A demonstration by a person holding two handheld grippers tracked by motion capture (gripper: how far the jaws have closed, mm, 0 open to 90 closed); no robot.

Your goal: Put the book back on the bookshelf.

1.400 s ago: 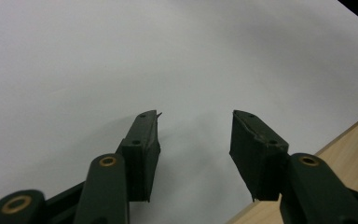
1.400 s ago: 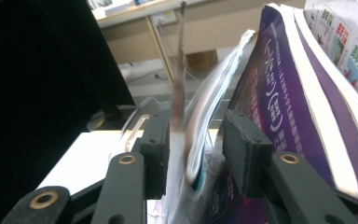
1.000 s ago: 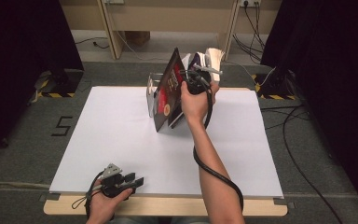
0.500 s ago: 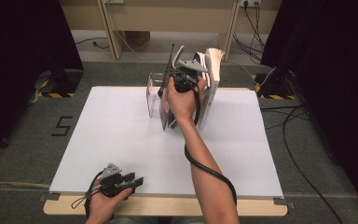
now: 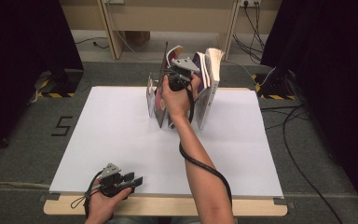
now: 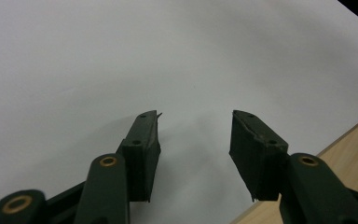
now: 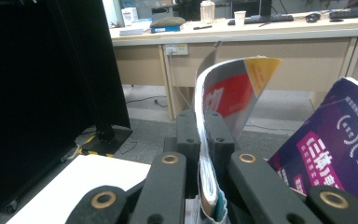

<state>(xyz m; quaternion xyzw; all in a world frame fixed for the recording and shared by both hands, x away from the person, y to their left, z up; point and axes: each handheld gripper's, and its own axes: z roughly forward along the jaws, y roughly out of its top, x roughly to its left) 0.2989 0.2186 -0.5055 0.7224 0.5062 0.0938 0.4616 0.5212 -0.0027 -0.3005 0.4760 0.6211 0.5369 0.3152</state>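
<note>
The thin book (image 7: pixel 223 93) with the red and yellow cover is held by its top edge between the closed jaws of the right gripper (image 5: pixel 181 74), above the clear rack (image 5: pixel 153 95) at the far side of the tabletop (image 5: pixel 98 135). Its lower edge seems already between the dividers, beside a purple book (image 7: pixel 326 154) standing there. I judge the placing almost done: lowering it fully and letting go are left. The left gripper (image 6: pixel 193 135) rests at the near edge, jaws open and empty.
</note>
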